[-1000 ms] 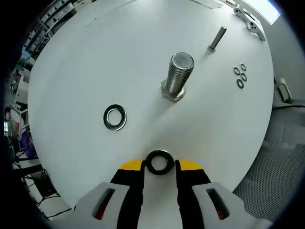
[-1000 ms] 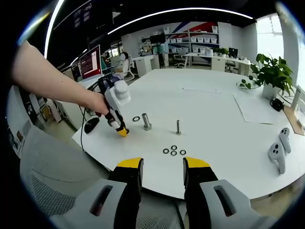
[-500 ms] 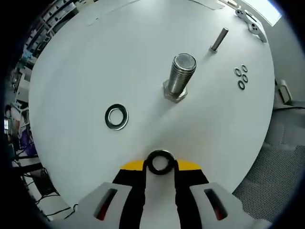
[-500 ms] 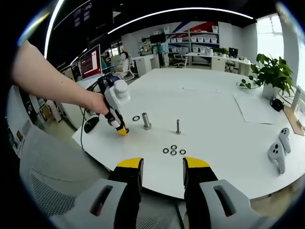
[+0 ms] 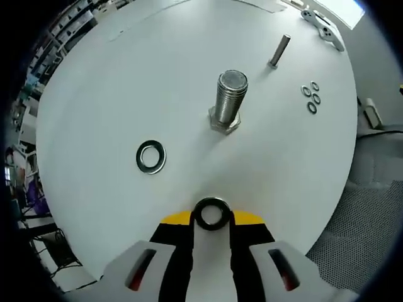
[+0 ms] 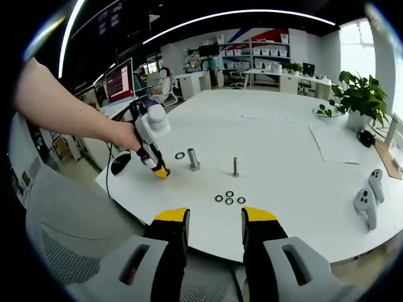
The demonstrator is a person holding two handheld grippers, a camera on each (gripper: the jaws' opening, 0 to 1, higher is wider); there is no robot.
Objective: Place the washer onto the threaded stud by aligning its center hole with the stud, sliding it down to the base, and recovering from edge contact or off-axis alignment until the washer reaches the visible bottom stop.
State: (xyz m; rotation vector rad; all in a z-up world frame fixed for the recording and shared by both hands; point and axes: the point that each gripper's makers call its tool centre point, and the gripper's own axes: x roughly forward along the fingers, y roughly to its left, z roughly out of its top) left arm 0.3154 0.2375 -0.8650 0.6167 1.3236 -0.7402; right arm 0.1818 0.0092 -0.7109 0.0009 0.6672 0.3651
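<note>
Washer (image 5: 211,214) is sitting pinched flat between the yellow-tipped jaws of the left gripper (image 5: 211,217), its centre hole facing the camera, low over the near edge of the white tabletop (image 5: 126,82). Ahead of it, well apart, the large threaded stud (image 5: 228,99) is standing upright on its hex base. A second washer (image 5: 151,156) is lying flat on the tabletop to the left of the stud. Beyond the stud, a slimmer bolt (image 5: 278,50) is standing upright, with a cluster of small rings (image 5: 310,99) lying beside it.

In the right gripper view, a person's hand (image 6: 129,137) is reaching in from the left on a bare forearm, angling the left gripper (image 6: 162,172) down so its tip is hovering just left of the stud (image 6: 193,159). The right gripper (image 6: 215,219) is hanging back off the tabletop's near edge, level, its jaws standing apart and holding nothing. Two white controllers (image 6: 369,198) are lying at the far right of the tabletop.
</note>
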